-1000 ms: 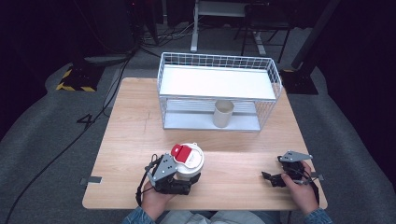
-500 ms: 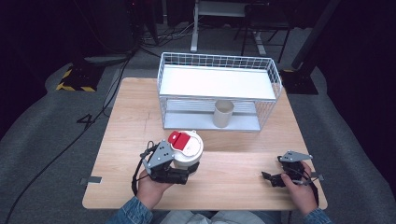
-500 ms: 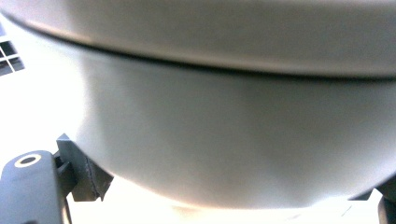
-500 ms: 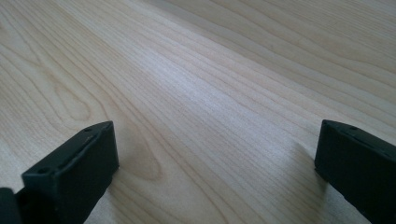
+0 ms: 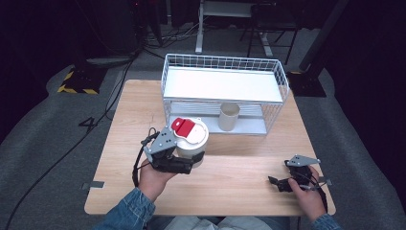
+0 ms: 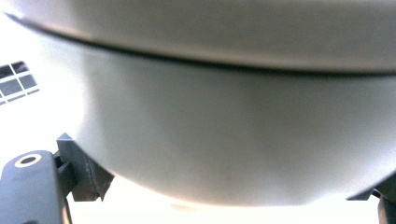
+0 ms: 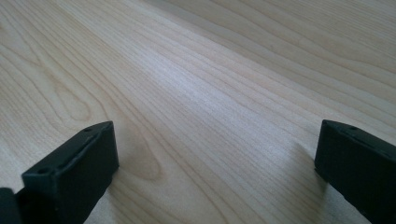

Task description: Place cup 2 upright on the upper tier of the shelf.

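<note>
Light wood table (image 5: 239, 177), dark room, grey carpet all round.
My left gripper (image 5: 184, 165) pinches the white tub (image 5: 190, 141) near the wire basket (image 5: 225, 72); right gripper (image 5: 282, 183) rests spread wide.

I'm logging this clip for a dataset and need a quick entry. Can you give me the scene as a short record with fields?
Setting: wooden table with a white wire rack at its far side
Held thing: white tub with a red flap on its lid
Left tool: shut on the tub's sides, just in front of the rack
Right tool: open, holding nothing, low over the table near its right front corner
In the rack: beige cup, upright on the lower shelf
Rack's upper shelf: bare
</note>
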A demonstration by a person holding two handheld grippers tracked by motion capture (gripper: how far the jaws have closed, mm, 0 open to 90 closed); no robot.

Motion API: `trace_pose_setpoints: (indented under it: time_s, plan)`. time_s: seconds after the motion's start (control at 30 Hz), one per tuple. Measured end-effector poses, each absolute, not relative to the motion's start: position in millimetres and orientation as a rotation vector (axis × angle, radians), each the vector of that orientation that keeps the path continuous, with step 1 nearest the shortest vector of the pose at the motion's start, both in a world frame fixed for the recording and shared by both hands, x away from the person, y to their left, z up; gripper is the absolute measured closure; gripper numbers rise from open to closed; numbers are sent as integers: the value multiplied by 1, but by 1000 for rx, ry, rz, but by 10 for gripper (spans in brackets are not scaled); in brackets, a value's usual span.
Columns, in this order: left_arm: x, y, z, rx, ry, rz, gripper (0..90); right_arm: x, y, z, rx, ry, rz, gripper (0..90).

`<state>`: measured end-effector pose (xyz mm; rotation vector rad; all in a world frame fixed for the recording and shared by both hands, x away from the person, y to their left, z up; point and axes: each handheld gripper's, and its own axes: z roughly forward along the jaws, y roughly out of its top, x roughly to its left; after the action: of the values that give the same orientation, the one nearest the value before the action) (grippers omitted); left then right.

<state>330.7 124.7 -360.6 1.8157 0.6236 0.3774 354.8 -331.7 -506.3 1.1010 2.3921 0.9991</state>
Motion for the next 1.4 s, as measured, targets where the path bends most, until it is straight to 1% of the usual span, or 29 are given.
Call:
trace_pose_setpoints:
  time_s: [0.43, 0.8, 1.2, 1.4]
  plan:
    - [365, 124, -321, 1797, 650, 407, 131, 355, -332, -506, 1101, 2392, 999, 0]
    - [389, 124, -302, 1762, 676, 424, 131, 355, -332, -506, 1101, 2392, 999, 0]
    - [418, 117, -285, 1749, 689, 447, 132, 355, -332, -506, 1101, 2392, 999, 0]
    - [431, 112, -279, 1715, 691, 465, 132, 355, -332, -506, 1101, 2392, 999, 0]
